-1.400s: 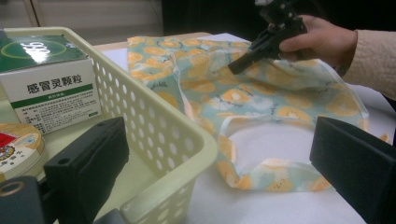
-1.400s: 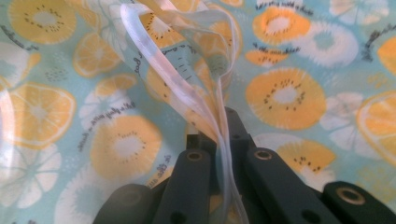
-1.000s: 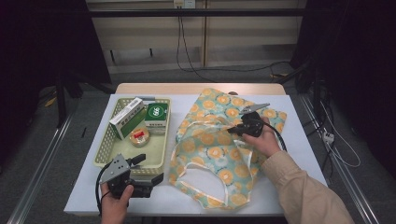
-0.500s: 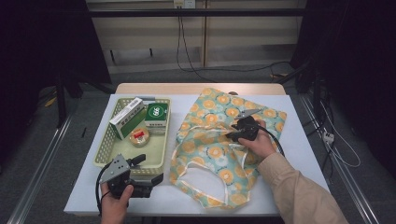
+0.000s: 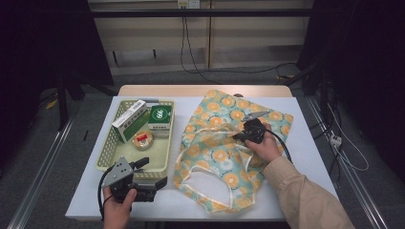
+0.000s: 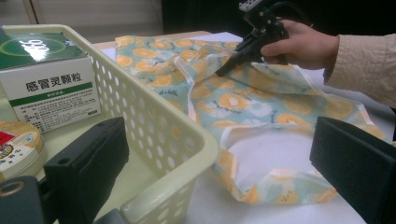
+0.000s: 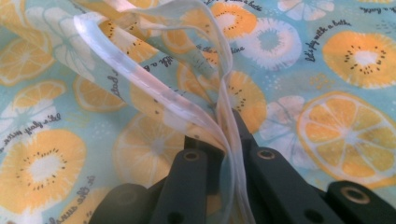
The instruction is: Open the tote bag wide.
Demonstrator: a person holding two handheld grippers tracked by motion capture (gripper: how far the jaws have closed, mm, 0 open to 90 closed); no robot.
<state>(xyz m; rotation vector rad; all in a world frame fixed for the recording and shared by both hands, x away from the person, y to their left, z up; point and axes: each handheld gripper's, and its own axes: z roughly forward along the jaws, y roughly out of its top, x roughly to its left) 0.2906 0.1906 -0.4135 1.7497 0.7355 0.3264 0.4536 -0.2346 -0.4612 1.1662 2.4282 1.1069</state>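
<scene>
In the high view, a citrus-print fabric bag (image 5: 224, 152) lay spread over the right half of the white surface (image 5: 305, 143), its white-trimmed opening toward the near edge. The right claw (image 5: 237, 139) sat on the bag's middle, held by the right hand (image 5: 264, 145), a black cable looping off behind it. To the left stood a pale yellow perforated basket (image 5: 107, 152) holding a green-and-white medicine box (image 5: 130, 120), a darker green box (image 5: 160, 120) and a small round tin (image 5: 143, 139). The left claw (image 5: 155, 172) rested at the basket's near corner in the left hand (image 5: 117, 205), well apart from the bag.

The left gripper view looked along its own spread jaws, nothing between them, with the basket's wall (image 6: 154, 126) rising across the left half and blocking part of the bag (image 6: 261, 102). It showed what the high view did not: printed characters on the medicine box (image 6: 51, 88), and the right claw (image 6: 223, 71) angled down with its tip touching a raised fold of the cloth. The tin (image 6: 16, 144) showed at the left edge.

The right gripper view gave the closest look: its jaws were pressed together, pinching the bag's white-edged hem (image 7: 219, 126), which rose as a translucent fold from between them. Lemon slices and small script lettering covered the cloth (image 7: 327, 70) behind.
</scene>
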